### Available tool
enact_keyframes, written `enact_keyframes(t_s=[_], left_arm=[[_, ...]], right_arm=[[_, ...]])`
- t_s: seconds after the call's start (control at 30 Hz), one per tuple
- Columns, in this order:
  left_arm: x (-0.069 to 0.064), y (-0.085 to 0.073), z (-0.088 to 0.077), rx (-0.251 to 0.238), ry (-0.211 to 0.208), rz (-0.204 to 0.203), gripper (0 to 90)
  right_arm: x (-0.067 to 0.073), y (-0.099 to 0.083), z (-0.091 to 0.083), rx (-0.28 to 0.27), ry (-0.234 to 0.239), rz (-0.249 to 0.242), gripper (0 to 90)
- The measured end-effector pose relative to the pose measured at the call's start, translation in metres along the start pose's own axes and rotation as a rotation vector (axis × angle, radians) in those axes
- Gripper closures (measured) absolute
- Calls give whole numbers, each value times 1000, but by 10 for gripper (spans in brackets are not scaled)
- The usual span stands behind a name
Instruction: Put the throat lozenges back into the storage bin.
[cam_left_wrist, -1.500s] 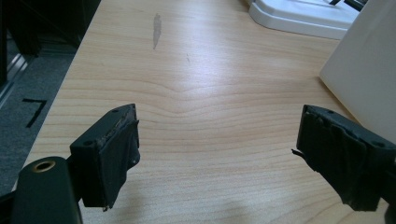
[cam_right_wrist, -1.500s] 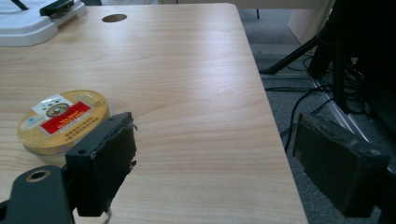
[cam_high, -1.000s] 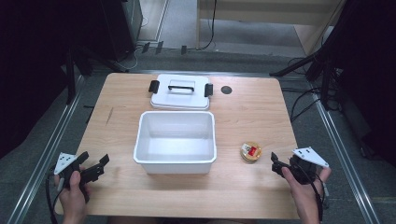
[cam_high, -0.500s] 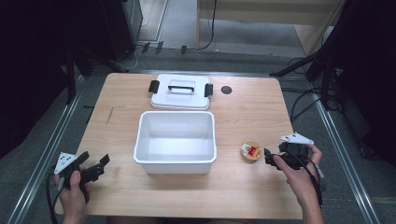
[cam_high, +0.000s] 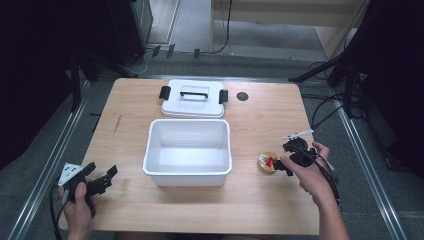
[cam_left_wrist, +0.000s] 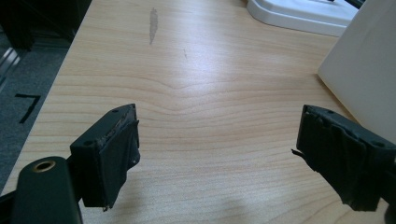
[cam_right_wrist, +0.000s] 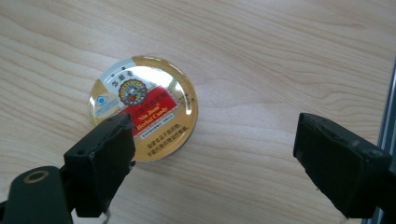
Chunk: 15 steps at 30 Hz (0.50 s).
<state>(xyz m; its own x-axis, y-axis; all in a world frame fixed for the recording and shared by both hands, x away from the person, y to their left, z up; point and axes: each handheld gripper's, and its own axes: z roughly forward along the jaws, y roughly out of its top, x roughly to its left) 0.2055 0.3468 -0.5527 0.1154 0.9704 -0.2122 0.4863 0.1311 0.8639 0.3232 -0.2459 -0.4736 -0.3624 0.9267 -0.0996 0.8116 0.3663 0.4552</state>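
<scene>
Worktop (cam_high: 260, 210): pale wood, bare across the near strip and along the left side; near edge partly cut off at the bottom of the high view; dark streak on the left part, small dark round mark near the far right of the lid.
Tub (cam_high: 188, 151): white, open, nothing inside, at mid-worktop; in the left gripper view just one white wall at the right edge, cut off.
Lid (cam_high: 193, 97): white, flat on the worktop just behind the tub, black handle on top and a black clip at each end; touching the tub or not, hard to tell.
Left hand-held gripper (cam_high: 100, 182): near the front-left corner, gripped by the left hand (cam_high: 77, 205); jaws spread wide over bare wood, holding nothing; open room between it and the tub.
Right hand-held gripper (cam_high: 282, 162): right of the tub, in the right hand (cam_high: 310, 172), pointing left; jaws wide apart, nothing gripped; in the right gripper view one jaw overlaps the tin's lower edge, the other off to the side over bare wood; contact with the tin not clear.
Tin (cam_right_wrist: 143, 107): small, round, gold with a red label, flat on the worktop just right of the tub's near corner; small print too fine to read.
</scene>
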Motion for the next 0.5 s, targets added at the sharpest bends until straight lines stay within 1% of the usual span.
enact_keyframes(t_s=[0.03,0.07,0.17,0.2,0.27,0.3,0.33,0.37,0.43,0.5], left_arm=[[0,0,0,1,0,1,138],[0,0,0,2,-1,2,138],[0,0,0,2,-2,2,138],[0,0,0,1,-2,1,138],[0,0,0,2,-2,1,138],[0,0,0,2,-2,1,138],[0,0,0,2,-3,1,138],[0,0,0,2,-2,2,138],[0,0,0,2,-2,2,138],[0,0,0,2,-3,3,138]], right_arm=[[3,6,1,38,5,-8,124],[3,6,1,38,5,-8,124],[7,13,4,85,16,-26,79],[8,16,5,108,22,-27,63],[11,21,8,135,27,-38,47],[15,25,11,167,27,-40,33],[15,25,11,167,27,-40,33],[19,28,15,196,35,-54,31],[21,29,16,202,37,-64,30],[24,31,20,224,34,-66,30]])
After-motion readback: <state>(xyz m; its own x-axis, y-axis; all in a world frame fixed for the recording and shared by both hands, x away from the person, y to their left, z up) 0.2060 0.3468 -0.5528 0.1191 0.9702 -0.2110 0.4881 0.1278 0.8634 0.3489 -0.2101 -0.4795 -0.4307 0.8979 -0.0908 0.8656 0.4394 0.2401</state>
